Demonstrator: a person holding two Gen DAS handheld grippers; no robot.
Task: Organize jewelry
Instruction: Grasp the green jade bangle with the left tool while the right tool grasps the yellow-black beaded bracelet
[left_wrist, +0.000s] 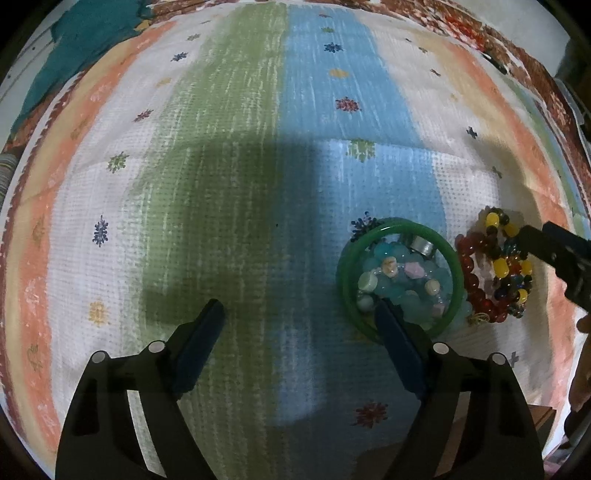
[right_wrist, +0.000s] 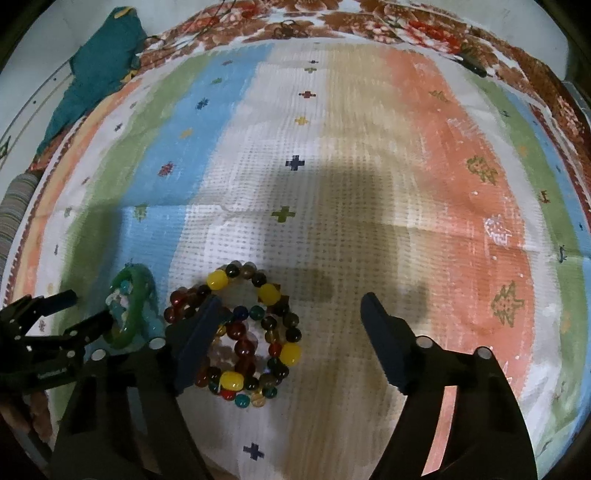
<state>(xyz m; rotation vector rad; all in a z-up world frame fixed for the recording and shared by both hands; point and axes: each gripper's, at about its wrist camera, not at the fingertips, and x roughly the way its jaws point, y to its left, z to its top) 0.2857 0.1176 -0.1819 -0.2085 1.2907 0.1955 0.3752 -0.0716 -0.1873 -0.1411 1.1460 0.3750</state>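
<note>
Both grippers' jaws apart, angled downward.

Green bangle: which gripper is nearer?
Left. The left gripper has one finger over the green bangle; the right gripper sits beside it, over the dark bead bracelets.

Striped woven cloth (left_wrist: 236, 155) with small flower motifs; brown floral sheet (right_wrist: 332, 18) beneath; crumpled teal fabric (right_wrist: 99, 70) at far-left corner.
</note>
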